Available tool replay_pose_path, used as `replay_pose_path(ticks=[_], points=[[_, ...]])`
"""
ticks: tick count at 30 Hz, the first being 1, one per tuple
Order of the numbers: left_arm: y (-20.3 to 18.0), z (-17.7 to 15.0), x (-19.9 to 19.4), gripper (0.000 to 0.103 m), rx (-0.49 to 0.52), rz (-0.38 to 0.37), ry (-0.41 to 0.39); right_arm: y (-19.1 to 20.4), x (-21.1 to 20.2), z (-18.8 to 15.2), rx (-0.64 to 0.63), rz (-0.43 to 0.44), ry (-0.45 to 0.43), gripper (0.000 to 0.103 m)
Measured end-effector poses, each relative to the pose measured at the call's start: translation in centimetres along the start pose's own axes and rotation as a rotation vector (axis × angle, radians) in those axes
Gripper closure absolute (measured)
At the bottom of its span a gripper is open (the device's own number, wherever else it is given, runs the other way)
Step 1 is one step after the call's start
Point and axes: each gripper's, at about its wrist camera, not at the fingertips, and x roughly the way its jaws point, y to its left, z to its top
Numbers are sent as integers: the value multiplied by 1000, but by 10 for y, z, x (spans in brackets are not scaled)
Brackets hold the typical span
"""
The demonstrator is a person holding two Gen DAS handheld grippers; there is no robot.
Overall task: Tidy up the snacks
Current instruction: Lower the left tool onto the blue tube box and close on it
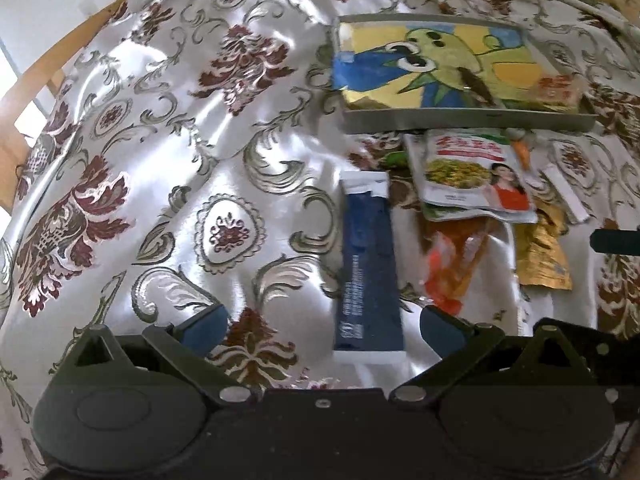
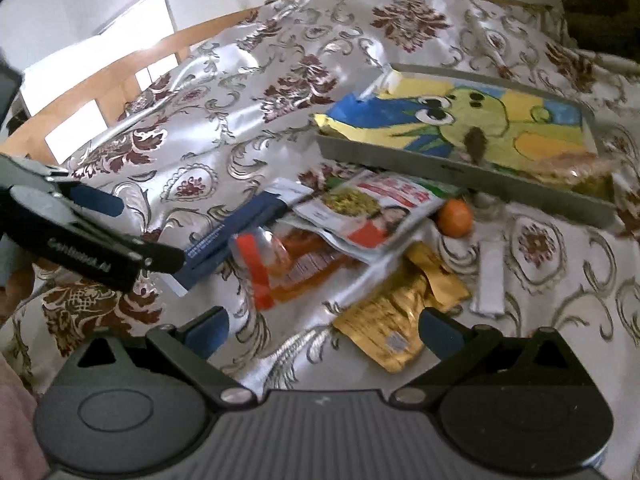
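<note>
A: We see the left gripper (image 1: 322, 330) spread wide, holding nothing, the blue sachet (image 1: 368, 268) lying between its fingers.

B: Our right gripper (image 2: 322, 330) gapes too, empty, over the gold packet (image 2: 394, 320); the grey tray (image 2: 460, 170) lies beyond.

Counted items on the worktop: one grey tray (image 2: 472, 168) lined with a parrot picture (image 2: 492, 120); one dark blue stick sachet (image 1: 368, 264); one white snack pouch printed with a woman (image 2: 368, 212); one orange-red clear packet (image 2: 288, 264); one gold foil packet (image 2: 400, 312); one small white sachet (image 2: 490, 276); one orange round fruit (image 2: 454, 217).
</note>
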Motion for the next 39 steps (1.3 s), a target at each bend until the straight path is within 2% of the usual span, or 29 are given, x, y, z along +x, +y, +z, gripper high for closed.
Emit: replay_pose_path(ticks=[12, 19, 23, 26, 31, 33, 37, 39], points=[[26, 8, 23, 1, -97, 19, 29, 15, 31, 8, -38, -27, 1, 0], [36, 10, 33, 1, -142, -16, 37, 37, 63, 15, -54, -37, 7, 0], [43, 10, 40, 4, -195, -75, 59, 45, 77, 15, -51, -141, -3, 1], [46, 9, 42, 6, -221, -101, 56, 39, 78, 13, -8, -180, -14, 3], [41, 11, 43, 19, -204, -160, 36, 22, 70, 12, 80, -219, -37, 15], [38, 12, 43, 24, -188, -176, 31, 15, 64, 12, 120, -205, -51, 20], [33, 13, 47, 40, -145, -171, 18, 6, 53, 15, 201, -96, -78, 20], [32, 13, 50, 44, -137, -174, 19, 7, 50, 19, 209, -53, -90, 20]])
